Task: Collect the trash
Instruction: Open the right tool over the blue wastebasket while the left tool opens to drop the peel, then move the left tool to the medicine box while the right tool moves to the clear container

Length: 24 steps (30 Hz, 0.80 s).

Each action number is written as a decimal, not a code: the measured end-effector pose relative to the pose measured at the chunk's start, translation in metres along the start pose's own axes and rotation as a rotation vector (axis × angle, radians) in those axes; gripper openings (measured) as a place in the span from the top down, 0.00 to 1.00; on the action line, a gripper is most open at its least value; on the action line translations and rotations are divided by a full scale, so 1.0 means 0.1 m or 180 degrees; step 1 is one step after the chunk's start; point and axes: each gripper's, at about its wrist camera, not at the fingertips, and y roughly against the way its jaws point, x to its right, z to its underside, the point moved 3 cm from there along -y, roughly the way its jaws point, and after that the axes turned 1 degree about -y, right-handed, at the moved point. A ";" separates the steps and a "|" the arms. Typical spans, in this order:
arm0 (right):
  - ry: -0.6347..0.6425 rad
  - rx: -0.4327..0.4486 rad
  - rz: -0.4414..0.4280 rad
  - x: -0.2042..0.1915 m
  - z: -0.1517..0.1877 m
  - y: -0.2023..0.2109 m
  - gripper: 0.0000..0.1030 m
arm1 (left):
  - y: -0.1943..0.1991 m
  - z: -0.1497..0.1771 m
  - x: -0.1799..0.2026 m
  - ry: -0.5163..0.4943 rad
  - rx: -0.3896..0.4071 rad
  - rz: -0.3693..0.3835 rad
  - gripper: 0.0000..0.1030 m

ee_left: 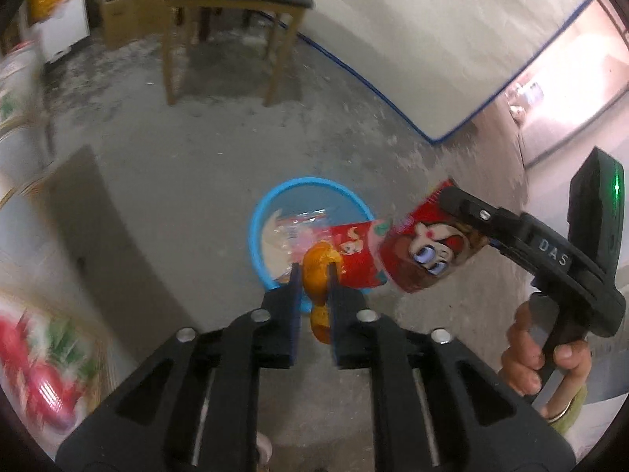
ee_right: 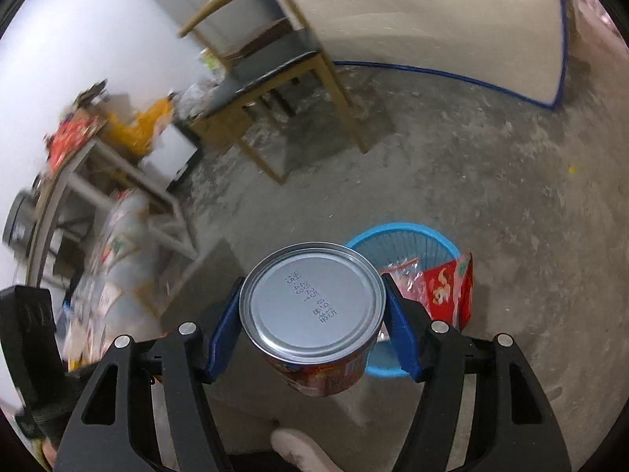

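My left gripper [ee_left: 314, 271] is shut on a piece of orange peel [ee_left: 318, 275], held above the near rim of the blue trash basket [ee_left: 271, 202]. My right gripper [ee_right: 312, 303] is shut on a red cartoon-printed can [ee_right: 312, 310], its silver bottom facing the camera. In the left wrist view the can [ee_left: 424, 251] hangs just right of the basket. The basket [ee_right: 401, 240] holds a red snack wrapper [ee_right: 446, 291] and clear plastic wrappers [ee_left: 295, 226].
A wooden chair [ee_left: 232, 4] with a black seat stands beyond the basket on the concrete floor. A white mattress with blue edging [ee_left: 452, 39] leans at the back right. Cardboard boxes, bags and a metal rack [ee_right: 118, 181] crowd the left side.
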 end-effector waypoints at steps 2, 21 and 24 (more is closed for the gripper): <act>-0.0108 0.0010 0.0095 0.14 -0.10 -0.17 0.29 | -0.23 -0.14 0.08 -0.0050 -0.0053 -0.0009 0.39; -0.0421 -0.0143 0.0115 0.57 0.54 0.09 0.28 | 0.66 0.24 -0.21 0.0234 0.0455 0.0028 0.35; -0.0341 -0.0126 0.0056 0.45 0.62 0.23 0.28 | 0.92 0.47 -0.34 0.0368 0.0555 0.0025 0.34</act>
